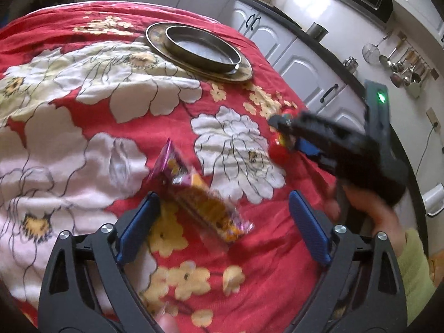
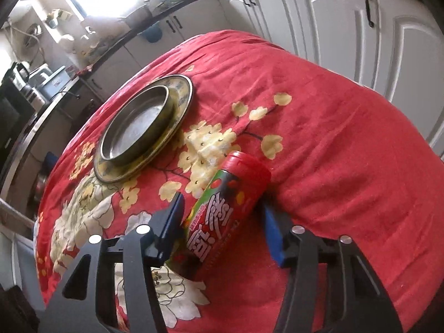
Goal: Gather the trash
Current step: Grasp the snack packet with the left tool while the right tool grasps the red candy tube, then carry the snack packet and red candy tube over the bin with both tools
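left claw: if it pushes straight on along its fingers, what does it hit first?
Probably the purple and yellow snack wrapper, lying on the red floral cloth between the open fingers of the left claw. Beyond it is only cloth. Depth is hard to judge through the fisheye.

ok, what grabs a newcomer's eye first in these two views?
The red flowered cloth fills both views. Next, the red candy tube between the right hand-held gripper pads, and the pink-and-yellow snack wrapper lying between the open left hand-held gripper fingers. Farther back sits a metal dish on a plate.
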